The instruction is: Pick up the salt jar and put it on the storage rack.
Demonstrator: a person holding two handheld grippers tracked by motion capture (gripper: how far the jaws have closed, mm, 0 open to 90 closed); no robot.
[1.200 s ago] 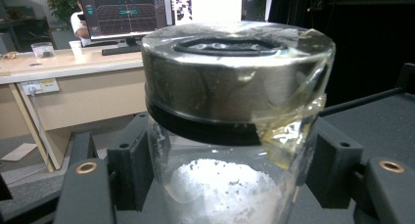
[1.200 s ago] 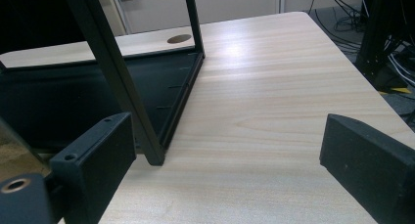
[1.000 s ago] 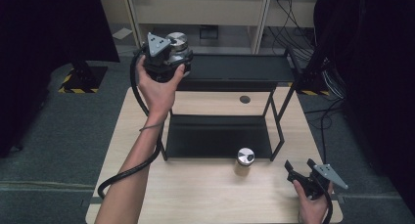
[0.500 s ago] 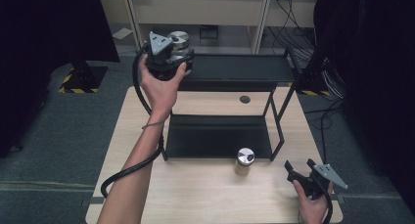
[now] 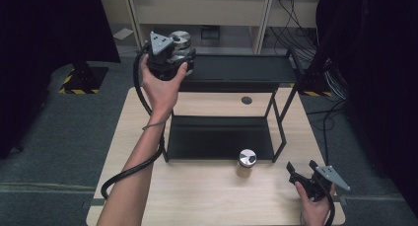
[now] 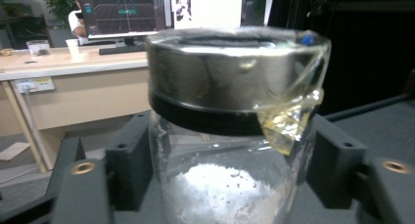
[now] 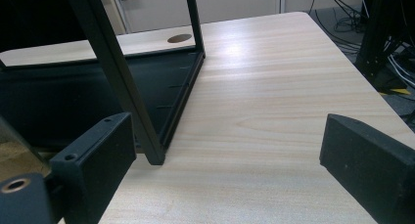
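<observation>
My left gripper is raised at the left end of the black rack's top shelf. It is shut on a glass jar with a metal lid. White powder lies inside the jar, and a piece of clear tape hangs from the lid. The black jaws press the glass from both sides. A second jar with a silver lid stands on the table just in front of the rack's lower shelf. My right gripper rests near the table's front right corner, open, with nothing between its jaws.
The two-tier black rack stands mid-table; its front right leg is close to the right gripper's left jaw. The wooden table has a round hole behind the rack. A black cable trails from the left gripper.
</observation>
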